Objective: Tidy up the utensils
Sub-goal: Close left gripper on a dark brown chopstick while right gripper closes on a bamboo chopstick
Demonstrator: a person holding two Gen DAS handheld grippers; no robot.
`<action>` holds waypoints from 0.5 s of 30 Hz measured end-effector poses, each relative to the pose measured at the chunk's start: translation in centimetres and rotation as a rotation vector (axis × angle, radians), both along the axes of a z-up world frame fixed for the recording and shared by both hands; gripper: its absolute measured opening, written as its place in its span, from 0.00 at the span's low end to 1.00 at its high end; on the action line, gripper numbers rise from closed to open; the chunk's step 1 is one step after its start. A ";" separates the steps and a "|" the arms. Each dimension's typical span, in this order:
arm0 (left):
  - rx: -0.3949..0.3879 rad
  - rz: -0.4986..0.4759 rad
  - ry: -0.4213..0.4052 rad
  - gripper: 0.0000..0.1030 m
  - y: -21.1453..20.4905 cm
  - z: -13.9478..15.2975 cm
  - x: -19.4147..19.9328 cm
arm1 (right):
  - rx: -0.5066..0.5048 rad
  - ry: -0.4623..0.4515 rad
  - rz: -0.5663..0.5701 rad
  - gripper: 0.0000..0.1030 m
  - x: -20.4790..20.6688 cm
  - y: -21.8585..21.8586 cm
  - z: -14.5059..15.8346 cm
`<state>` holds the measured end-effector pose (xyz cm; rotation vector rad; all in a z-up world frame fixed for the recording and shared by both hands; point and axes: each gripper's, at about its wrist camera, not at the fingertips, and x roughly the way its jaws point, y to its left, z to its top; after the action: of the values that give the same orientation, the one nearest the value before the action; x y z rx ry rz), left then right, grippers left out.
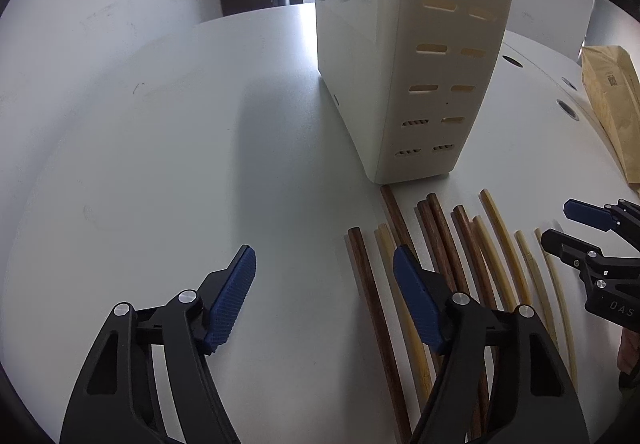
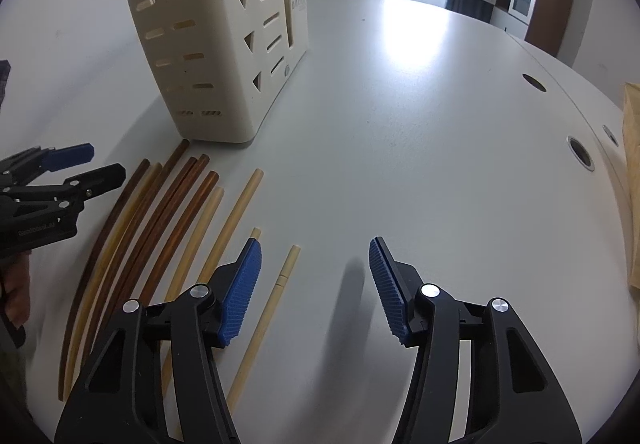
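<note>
organizing barely begun: all chopsticks [image 2: 168,228] are seen lying on the tabletop [image 2: 420,164], none yet lifted.

a row of slender round sticks, some dark glossy wood, some pale bamboo, is laid side by side just in front of the cream plastic utensil holder [image 1: 400,76], a tall slotted caddy with stepped compartments; whether anything is inside cannot be told. the left claw [image 1: 324,296] is held spread over the row's left end, the right claw [image 2: 316,284] spread beside the palest stick, nothing pinched by either; ribbed blue pads [image 2: 240,292] are fitted on matte black arms.
</note>
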<state>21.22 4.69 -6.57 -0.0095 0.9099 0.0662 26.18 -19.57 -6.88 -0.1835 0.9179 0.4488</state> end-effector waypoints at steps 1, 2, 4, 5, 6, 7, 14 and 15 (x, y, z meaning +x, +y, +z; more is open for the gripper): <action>0.000 0.002 0.007 0.64 0.0 -0.1 0.2 | 0.004 0.011 0.001 0.54 0.2 0.1 -0.1; -0.003 0.002 0.013 0.63 0.1 -0.2 0.3 | 0.003 0.016 -0.002 0.53 0.3 0.1 -0.2; -0.009 -0.002 0.023 0.60 0.1 -0.4 0.5 | -0.005 0.023 0.002 0.48 0.4 0.3 -0.3; -0.004 -0.003 0.026 0.59 0.1 -0.4 0.6 | -0.009 0.026 0.005 0.47 0.4 0.4 -0.4; 0.002 -0.004 0.028 0.57 0.0 -0.5 0.6 | -0.013 0.029 0.010 0.46 0.4 0.5 -0.4; 0.004 -0.006 0.031 0.56 0.0 -0.6 0.7 | -0.017 0.033 0.011 0.45 0.4 0.5 -0.5; -0.002 -0.029 0.061 0.44 -0.2 -1.3 1.2 | -0.039 0.033 0.013 0.32 0.3 0.7 -0.4; 0.004 -0.041 0.056 0.36 -0.4 -1.3 1.2 | -0.041 0.036 0.015 0.30 0.3 0.7 -0.3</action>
<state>22.40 4.25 -7.89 0.0147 0.9658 0.0303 26.43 -18.88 -7.22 -0.2205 0.9625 0.4491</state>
